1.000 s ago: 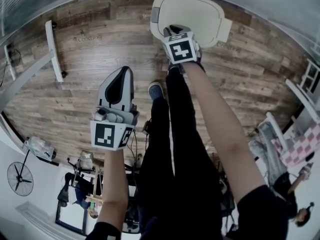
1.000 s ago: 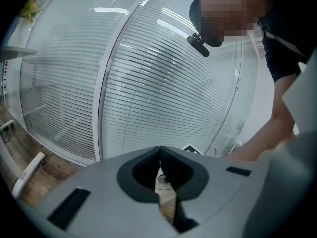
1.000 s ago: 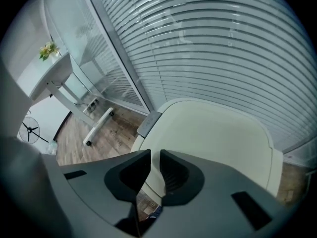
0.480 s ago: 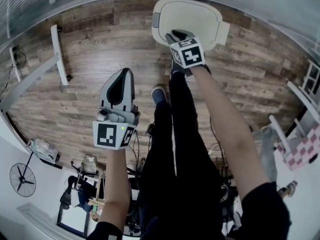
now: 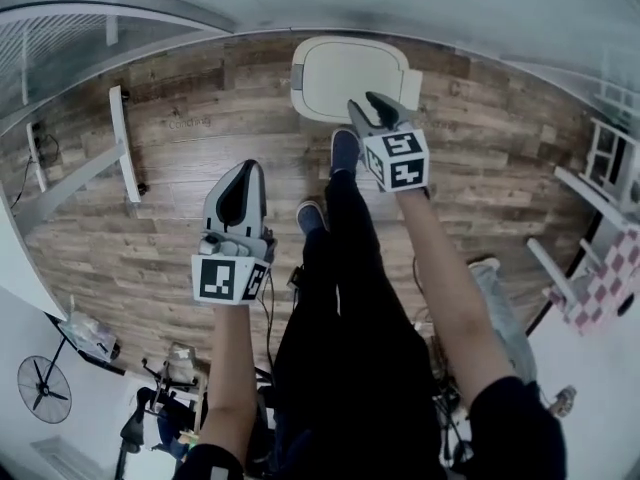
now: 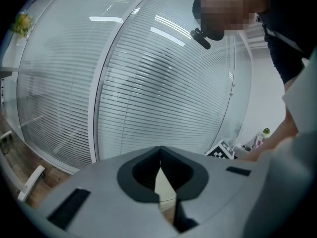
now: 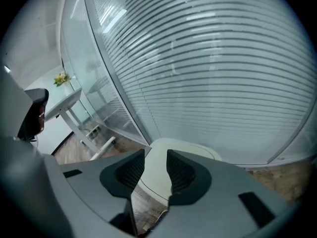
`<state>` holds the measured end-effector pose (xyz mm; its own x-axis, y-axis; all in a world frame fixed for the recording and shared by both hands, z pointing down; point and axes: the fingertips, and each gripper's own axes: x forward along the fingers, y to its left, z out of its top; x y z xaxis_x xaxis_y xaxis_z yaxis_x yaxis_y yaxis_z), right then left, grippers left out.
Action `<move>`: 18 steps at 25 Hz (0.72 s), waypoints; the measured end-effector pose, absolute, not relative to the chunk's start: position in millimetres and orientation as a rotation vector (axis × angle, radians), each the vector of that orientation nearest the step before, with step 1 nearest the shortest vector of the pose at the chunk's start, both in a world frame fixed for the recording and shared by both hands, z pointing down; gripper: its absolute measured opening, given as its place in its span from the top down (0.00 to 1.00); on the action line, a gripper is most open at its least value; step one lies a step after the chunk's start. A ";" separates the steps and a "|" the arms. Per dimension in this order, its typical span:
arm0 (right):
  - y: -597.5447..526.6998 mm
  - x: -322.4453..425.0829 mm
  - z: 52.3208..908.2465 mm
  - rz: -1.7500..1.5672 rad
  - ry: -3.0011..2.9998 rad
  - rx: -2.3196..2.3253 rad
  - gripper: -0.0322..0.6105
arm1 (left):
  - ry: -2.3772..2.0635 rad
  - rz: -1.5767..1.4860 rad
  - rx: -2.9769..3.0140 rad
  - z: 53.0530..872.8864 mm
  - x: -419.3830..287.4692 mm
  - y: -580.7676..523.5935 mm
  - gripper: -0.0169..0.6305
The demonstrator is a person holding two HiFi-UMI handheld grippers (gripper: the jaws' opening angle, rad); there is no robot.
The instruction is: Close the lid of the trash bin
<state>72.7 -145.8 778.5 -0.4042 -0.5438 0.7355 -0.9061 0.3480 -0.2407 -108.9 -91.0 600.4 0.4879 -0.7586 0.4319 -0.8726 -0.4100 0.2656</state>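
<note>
**Bin lid is down, both grippers are off it**

Head view: The trash bin (image 5: 300,76) stands on the wood floor (image 5: 160,183) at the top of the picture. Its pale lid (image 5: 345,73) lies flat and shut. The right gripper (image 5: 372,108) hangs just in front of the bin's near edge. Its fingers (image 5: 385,106) point at the lid, and from here they seem to be above it, not on it. The left gripper (image 5: 240,180) is well apart from the bin, lower and to the left, with only floor past its tips.

Left gripper view: The left gripper's (image 6: 159,155) two fingers (image 6: 141,170) are pressed together at the tips. Nothing is pinched between them. A pale strip shows through the thin gap lower down; it may be the bin, but it is too small to tell. Beyond the fingers is a wall of white blinds (image 6: 158,83).

Right gripper view: The right gripper's (image 7: 156,155) fingers (image 7: 130,170) are spread, and they are opening. The lid (image 7: 190,147) shows in the gap between them and past the tips, lower than the fingers. The pads do not touch it. More blinds (image 7: 208,73) rise behind the bin.
</note>
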 end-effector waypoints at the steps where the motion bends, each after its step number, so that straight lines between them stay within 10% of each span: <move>1: -143.4 77.7 761.7 0.854 -2.081 1.290 0.74 | -1.347 0.343 2.288 596.6 -108.8 -89.8 0.96; 8: -111.2 111.1 645.3 0.681 -2.134 1.466 0.94 | -1.328 0.363 2.298 555.1 -112.5 -70.2 0.96; 18: -78.6 128.3 498.4 0.640 -2.172 1.725 0.94 | -1.377 0.268 2.369 473.9 -126.4 -53.2 0.96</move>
<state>128.3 -78.6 498.4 -0.2378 -0.8395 0.4886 -0.9703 0.1820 -0.1595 -126.4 -53.2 473.9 0.5000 -0.7920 0.3503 -0.8656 -0.4438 0.2320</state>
